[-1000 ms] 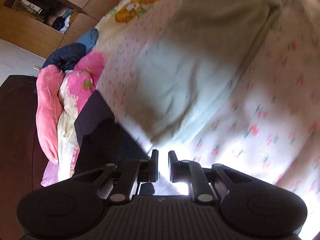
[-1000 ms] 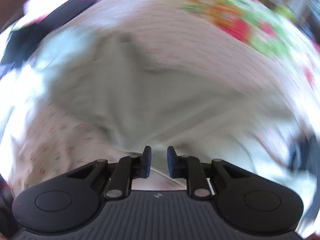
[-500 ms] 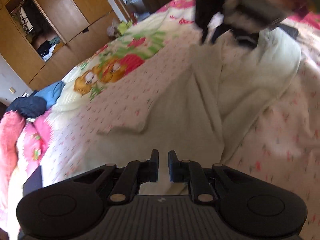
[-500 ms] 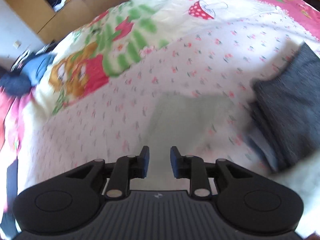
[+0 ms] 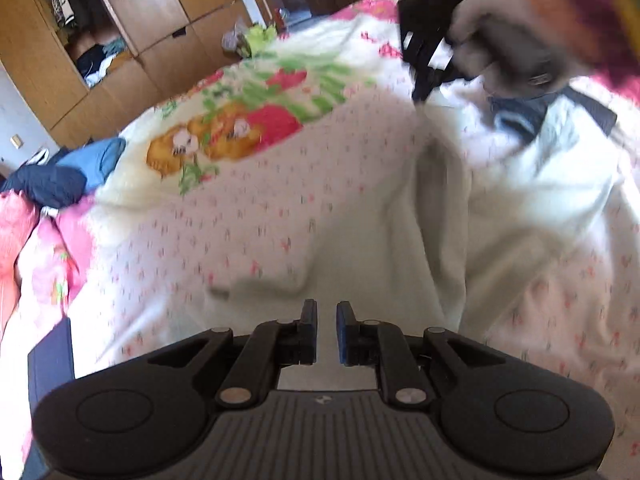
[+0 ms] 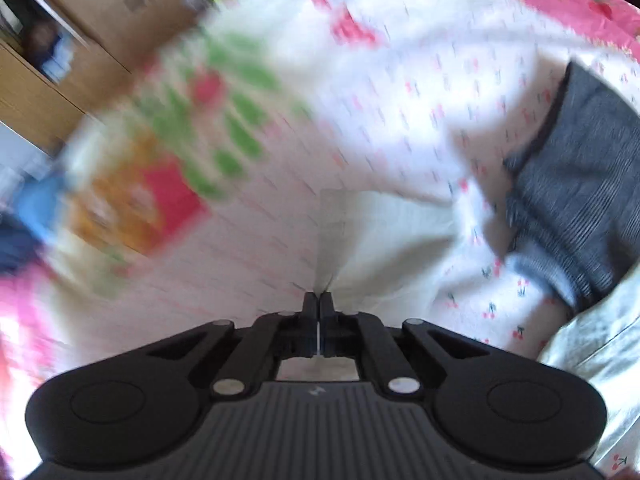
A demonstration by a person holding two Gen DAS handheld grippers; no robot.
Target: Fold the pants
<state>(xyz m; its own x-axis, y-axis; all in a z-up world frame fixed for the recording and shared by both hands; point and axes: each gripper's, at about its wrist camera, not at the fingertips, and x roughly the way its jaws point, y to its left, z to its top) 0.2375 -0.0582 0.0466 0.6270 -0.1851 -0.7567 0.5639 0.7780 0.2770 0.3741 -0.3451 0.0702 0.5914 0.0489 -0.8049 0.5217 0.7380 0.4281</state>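
Pale cream pants (image 5: 436,240) lie spread on the bed's cherry-print sheet (image 5: 260,232). My left gripper (image 5: 326,320) is open with a narrow gap, low over the near end of the pants, holding nothing. In the right wrist view my right gripper (image 6: 319,304) is shut on an edge of the pants (image 6: 380,240), the cloth pinched at the fingertips. The right gripper and the gloved hand holding it (image 5: 500,40) show blurred at the far end of the pants in the left wrist view.
A dark grey garment (image 6: 580,200) and light blue cloth (image 6: 600,344) lie right of the pants. A cartoon-print quilt (image 5: 240,128) covers the far bed. Blue and navy clothes (image 5: 72,172) and pink bedding (image 5: 28,240) sit left. Wooden wardrobes (image 5: 120,40) stand behind.
My right gripper has closed on the pants' edge. My left gripper has swung from the bed's side to look along the pants and stays open. Both views are motion-blurred.
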